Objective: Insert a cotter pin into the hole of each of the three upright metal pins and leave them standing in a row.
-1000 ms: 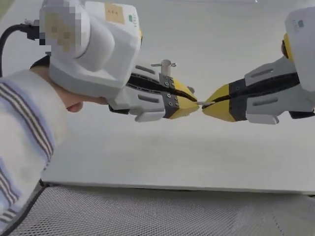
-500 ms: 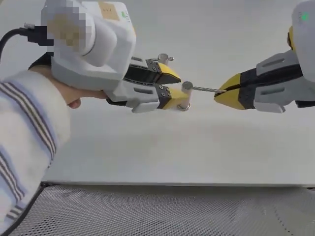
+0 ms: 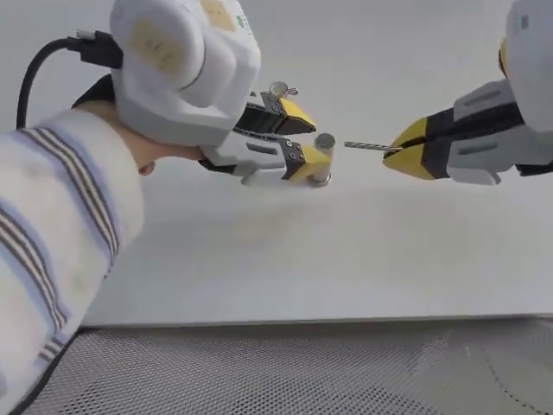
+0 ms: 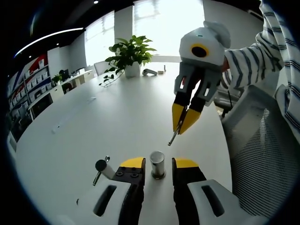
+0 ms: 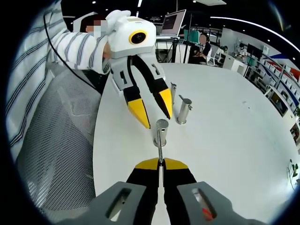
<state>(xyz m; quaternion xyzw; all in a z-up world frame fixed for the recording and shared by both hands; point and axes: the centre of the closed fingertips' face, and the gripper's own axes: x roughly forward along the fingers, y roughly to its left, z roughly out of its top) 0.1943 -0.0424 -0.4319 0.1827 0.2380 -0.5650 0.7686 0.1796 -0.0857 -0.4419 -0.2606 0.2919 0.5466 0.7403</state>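
At the left of the head view a striped sleeve (image 3: 52,225) leads to the left gripper (image 3: 309,140). Its yellow-tipped jaws are spread to either side of the upright metal pin (image 3: 324,160) standing at centre frame on the white table (image 3: 259,259). In the left gripper view a sliver of gap shows on each side of the pin, so it looks bracketed rather than clamped. Just behind the upper jaw, above centre, stands a second pin (image 3: 278,89) with a wire already through its head. Right of centre, the cotter pin (image 3: 370,147) lies level in the air, its free end near the metal pin's head but apart from it. The right gripper (image 3: 403,152), at the right edge, has its jaws pressed together on the wire's other end. The hole in the metal pin is too small to make out. The cotter pin is probably light, thin and springy, and likely to swivel or slide in smooth jaws. It is best held close to its looped end, so that a straight length stays free. The metal pin looks rigid, smooth and top-heavy on its small base. I judge it would tip under a sideways push, so it should be steadied low on the shank, below the head.
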